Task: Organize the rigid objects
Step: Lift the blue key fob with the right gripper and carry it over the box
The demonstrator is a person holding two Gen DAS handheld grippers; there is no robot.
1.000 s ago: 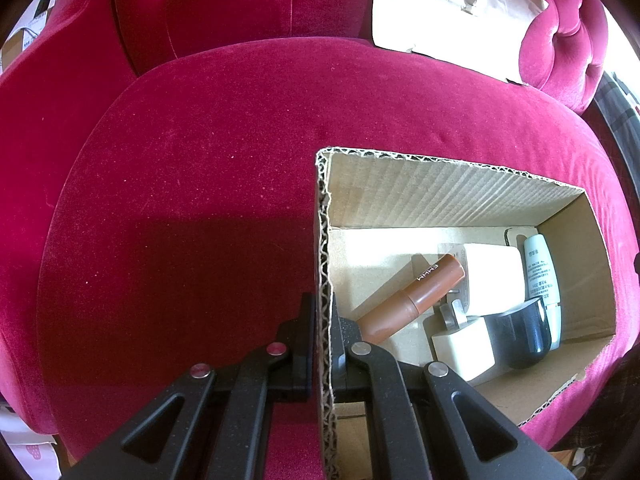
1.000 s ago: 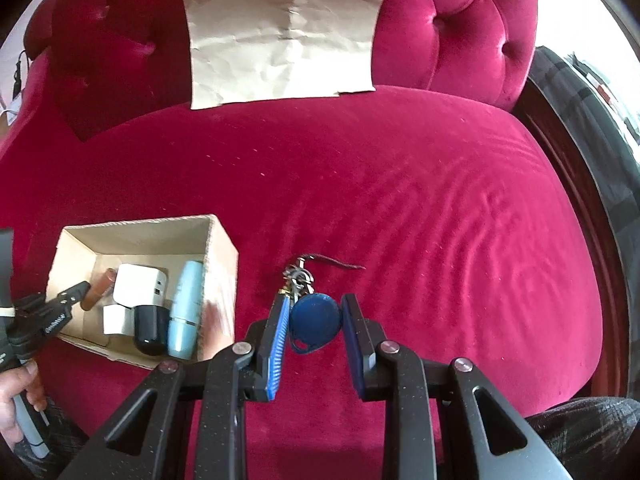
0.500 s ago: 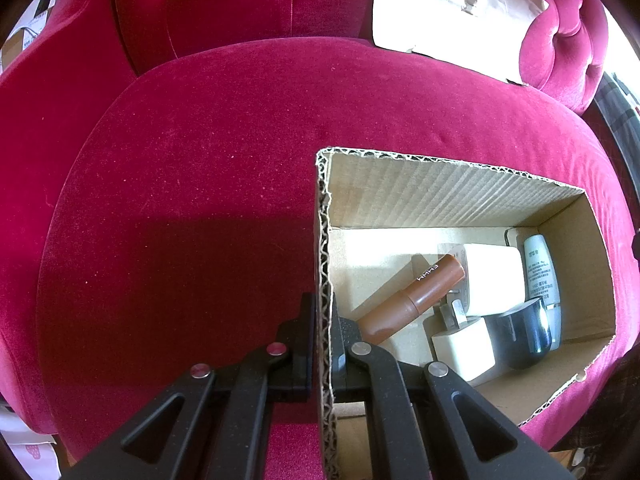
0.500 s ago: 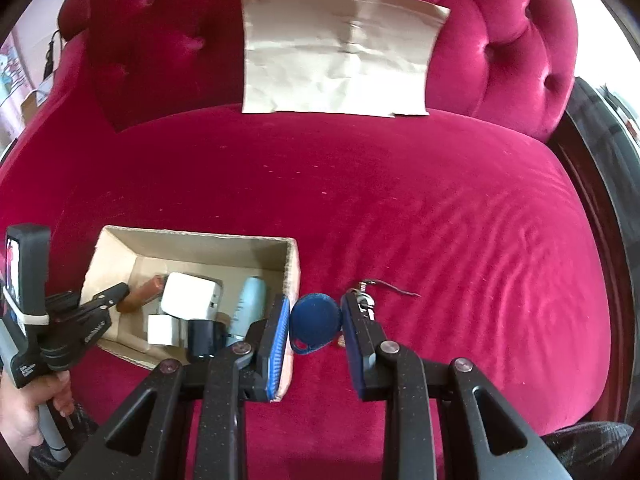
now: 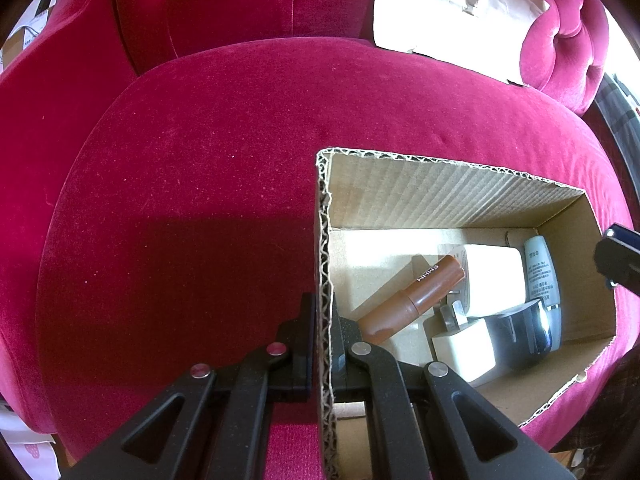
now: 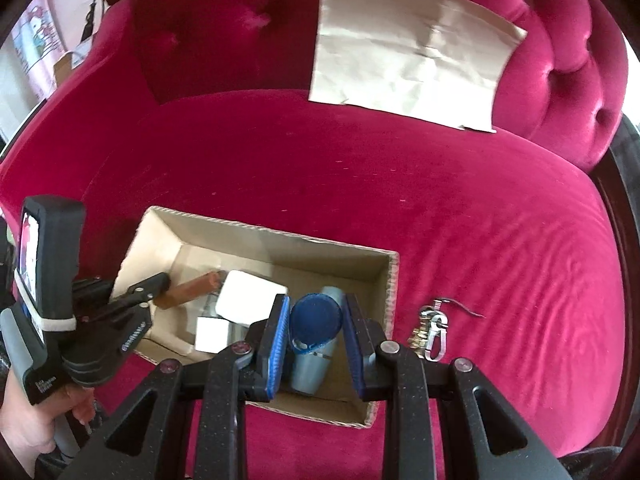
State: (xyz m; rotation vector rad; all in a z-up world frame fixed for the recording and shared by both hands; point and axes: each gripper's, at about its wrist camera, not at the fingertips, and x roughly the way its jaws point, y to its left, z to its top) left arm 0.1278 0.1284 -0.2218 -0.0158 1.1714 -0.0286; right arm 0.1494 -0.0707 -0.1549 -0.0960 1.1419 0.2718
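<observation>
- My left hand-held gripper (image 5: 322, 336) is clamped tight on the left wall of the cardboard box (image 5: 452, 196), one finger outside the corrugated edge and one inside.
- In the right wrist view the same left hand-held gripper (image 6: 160, 280) shows at the box's left end, with my hand (image 6: 24, 420) around its handle.
- My right hand-held gripper (image 6: 314, 324) is narrowed on a blue key fob (image 6: 316, 320), pinched between the blue pads and hanging above the right part of the open box (image 6: 280, 240).
- The keys and metal clip (image 6: 430, 330) hang on the far side of the right finger; they show outside the box's right wall, over the red velvet sofa seat (image 6: 480, 220).
- Inside the box lie a brown tube (image 5: 412, 296), a large white adapter (image 5: 494, 276), a small white plug (image 5: 464, 346), a dark rounded object (image 5: 524, 328) and a pale blue tube (image 5: 540, 272) along the right wall.
- The brown tube leans diagonally, its upper end against the large white adapter.
- The box sits on the sofa seat; a crumpled sheet of brown paper (image 6: 412, 52) leans against the tufted backrest, well apart from the box.
</observation>
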